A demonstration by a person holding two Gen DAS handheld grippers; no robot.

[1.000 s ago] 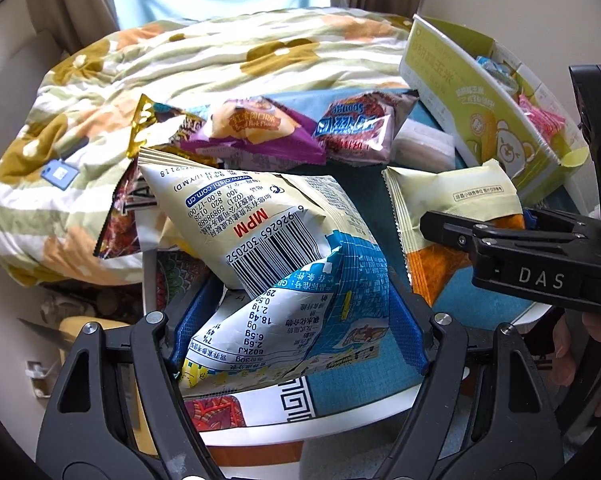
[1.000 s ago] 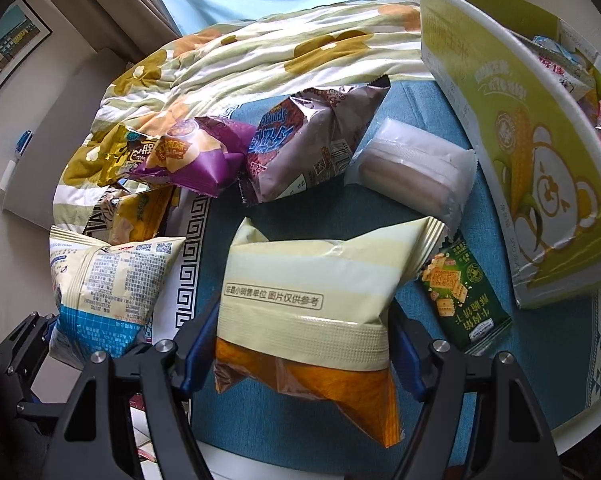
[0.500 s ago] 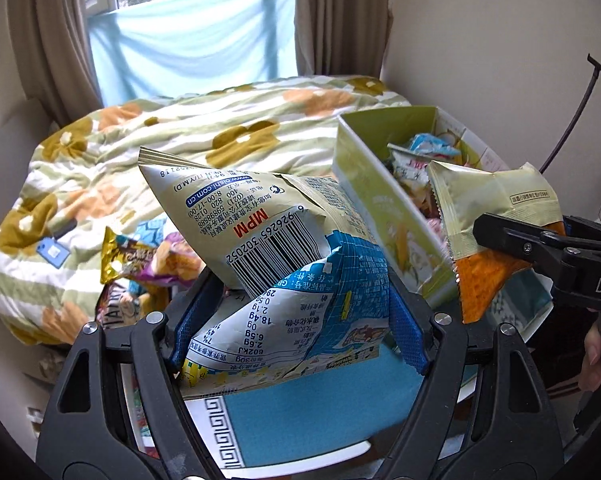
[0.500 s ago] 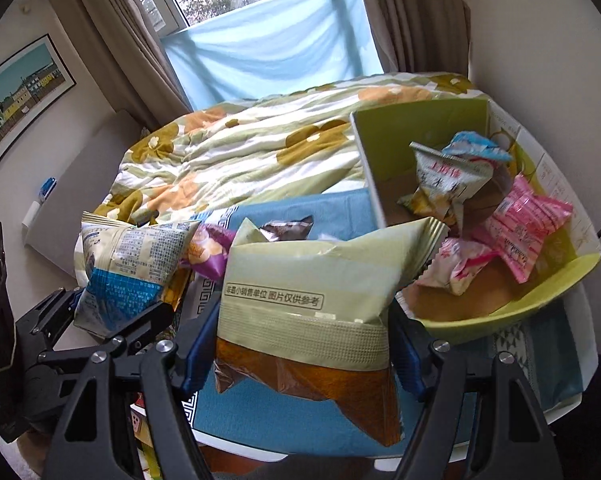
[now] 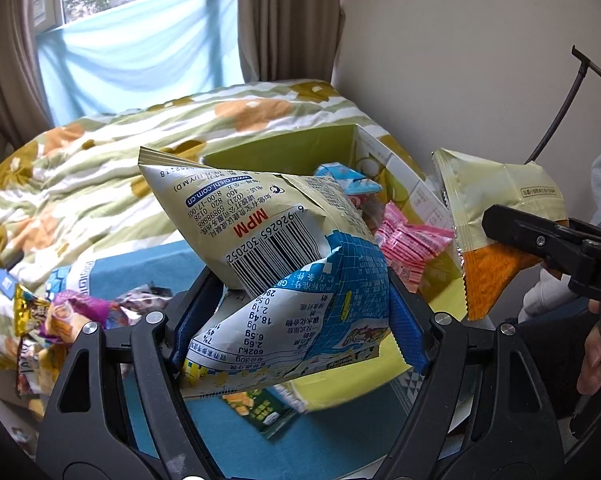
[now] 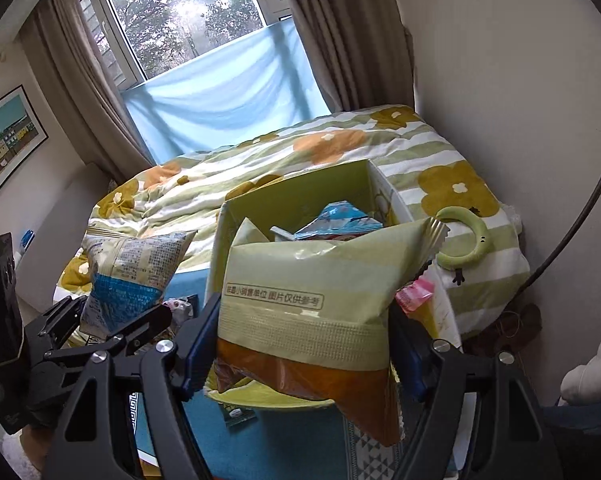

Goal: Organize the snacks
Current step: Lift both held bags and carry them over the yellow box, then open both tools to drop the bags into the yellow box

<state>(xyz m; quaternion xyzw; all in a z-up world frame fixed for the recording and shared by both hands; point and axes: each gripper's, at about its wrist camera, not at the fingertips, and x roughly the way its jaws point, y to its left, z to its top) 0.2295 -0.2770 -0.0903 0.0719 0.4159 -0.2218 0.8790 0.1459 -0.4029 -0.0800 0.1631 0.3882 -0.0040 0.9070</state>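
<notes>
Snacks ride in both claws beside the green box [image 6: 292, 196]: left claw [image 5: 296, 312] clamps the blue-and-cream bag [image 5: 276, 248], right claw [image 6: 304, 352] the green-and-orange bag [image 6: 308, 304], held above its rim, presumably for dropping inside.

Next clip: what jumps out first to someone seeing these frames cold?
Two puffy snack bags held in the air: the barcode bag clamped in the left tongs, and the yellow-and-orange bag in the right tongs. Just behind them sits the green box, already holding packets, in front of a flowered quilt.
</notes>
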